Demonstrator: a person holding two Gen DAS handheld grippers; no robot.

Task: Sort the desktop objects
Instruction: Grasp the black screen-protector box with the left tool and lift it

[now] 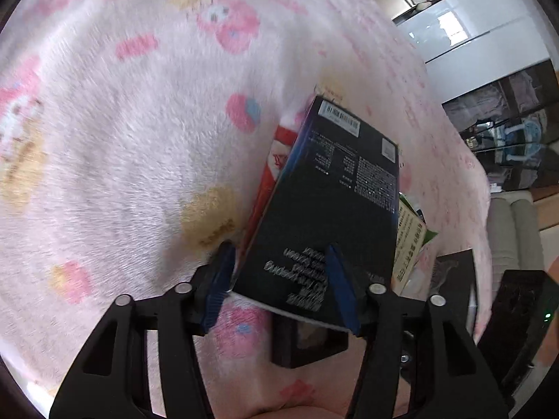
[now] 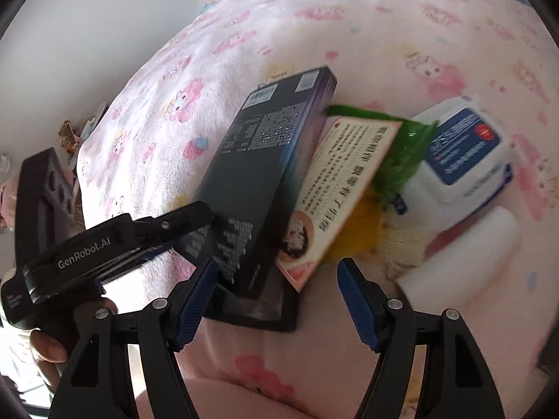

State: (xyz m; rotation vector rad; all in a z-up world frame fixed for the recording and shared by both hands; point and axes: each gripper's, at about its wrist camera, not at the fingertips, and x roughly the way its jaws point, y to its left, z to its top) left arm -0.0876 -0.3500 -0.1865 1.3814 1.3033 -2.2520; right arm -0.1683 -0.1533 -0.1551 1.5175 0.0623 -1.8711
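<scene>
My left gripper (image 1: pixel 283 284) is shut on a black box (image 1: pixel 328 202) with white print and a barcode, and holds it tilted above the pink blanket (image 1: pixel 122 122). A red and white pack (image 1: pixel 276 160) lies under the box's left side. In the right wrist view the same black box (image 2: pixel 258 174) is gripped by the left gripper (image 2: pixel 195 223) at the left. My right gripper (image 2: pixel 276 286) is open and empty just below the box. A pink card pack (image 2: pixel 335 188), a green bag (image 2: pixel 401 150) and a white wipes pack (image 2: pixel 461 153) lie to the right.
A white roll (image 2: pixel 457 255) lies at the right near a yellow item (image 2: pixel 356 230). A flat dark item (image 2: pixel 255 310) lies under the black box. A white cabinet (image 1: pixel 482 24) and a cushioned seat (image 1: pixel 513 227) stand beyond the blanket's right edge.
</scene>
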